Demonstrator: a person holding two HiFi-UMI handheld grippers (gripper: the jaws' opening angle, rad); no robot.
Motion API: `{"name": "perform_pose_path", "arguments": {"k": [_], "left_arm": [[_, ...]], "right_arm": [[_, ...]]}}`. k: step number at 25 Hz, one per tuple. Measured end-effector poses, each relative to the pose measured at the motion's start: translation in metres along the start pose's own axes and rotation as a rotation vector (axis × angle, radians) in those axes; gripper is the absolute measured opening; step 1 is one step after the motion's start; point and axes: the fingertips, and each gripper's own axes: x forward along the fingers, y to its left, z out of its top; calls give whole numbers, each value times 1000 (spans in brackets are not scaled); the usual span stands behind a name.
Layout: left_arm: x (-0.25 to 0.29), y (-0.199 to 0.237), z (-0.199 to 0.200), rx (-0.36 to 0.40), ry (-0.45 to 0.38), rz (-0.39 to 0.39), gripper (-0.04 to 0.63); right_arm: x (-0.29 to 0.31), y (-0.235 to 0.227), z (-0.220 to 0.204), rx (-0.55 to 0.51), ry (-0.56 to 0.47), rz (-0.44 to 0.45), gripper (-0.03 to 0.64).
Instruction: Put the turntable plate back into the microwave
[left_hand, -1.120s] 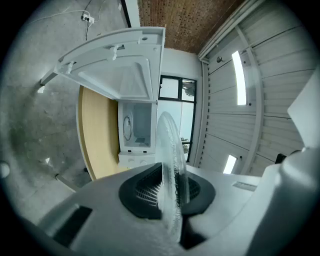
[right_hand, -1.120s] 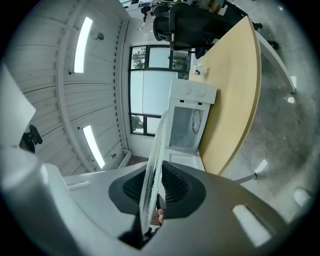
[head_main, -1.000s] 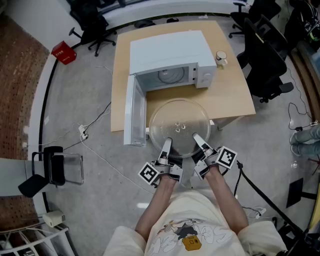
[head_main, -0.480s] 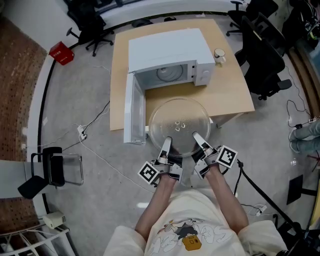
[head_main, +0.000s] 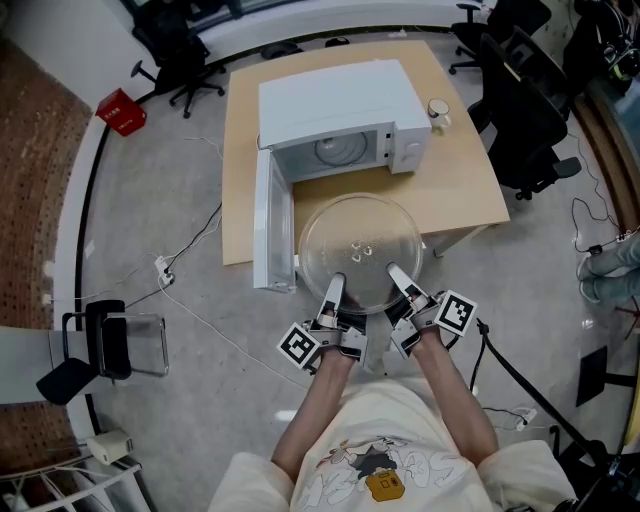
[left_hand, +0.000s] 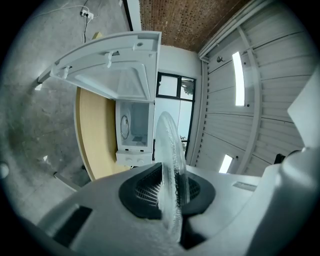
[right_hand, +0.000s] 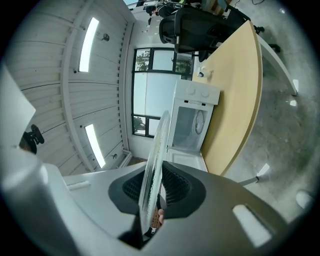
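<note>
The clear glass turntable plate (head_main: 360, 250) hangs level in front of the wooden table (head_main: 460, 180), just short of the white microwave (head_main: 335, 105). The microwave's door (head_main: 270, 225) stands swung open to the left and its cavity (head_main: 338, 150) faces me. My left gripper (head_main: 331, 296) is shut on the plate's near rim at the left, and my right gripper (head_main: 400, 283) is shut on the near rim at the right. In the left gripper view the plate's edge (left_hand: 169, 165) runs between the dark pads (left_hand: 145, 187). In the right gripper view the plate's edge (right_hand: 152, 170) sits likewise between the pads (right_hand: 175, 187).
A small white cup (head_main: 441, 113) stands on the table right of the microwave. Black office chairs (head_main: 530, 110) crowd the right side. A red box (head_main: 122, 110) lies on the floor at the far left, with white cables (head_main: 190, 250) and a black stool (head_main: 100, 340) nearer.
</note>
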Motion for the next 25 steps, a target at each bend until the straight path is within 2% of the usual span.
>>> {"name": "perform_pose_path", "arguments": {"k": [9,16,21,25], "left_arm": [[11,1,13,12,57,8,31],[52,24,29,10,67,35,31],[103,49,51,3,26,40,31],[140,77,76,6,-39,48,31]], "right_arm": [[9,-8,0,4,-51,-27,49],[41,-35,28,19,-67,-26,49],[88,-63,64,25,-9,-22,51],[132,-87,90,28,82,-2,51]]}}
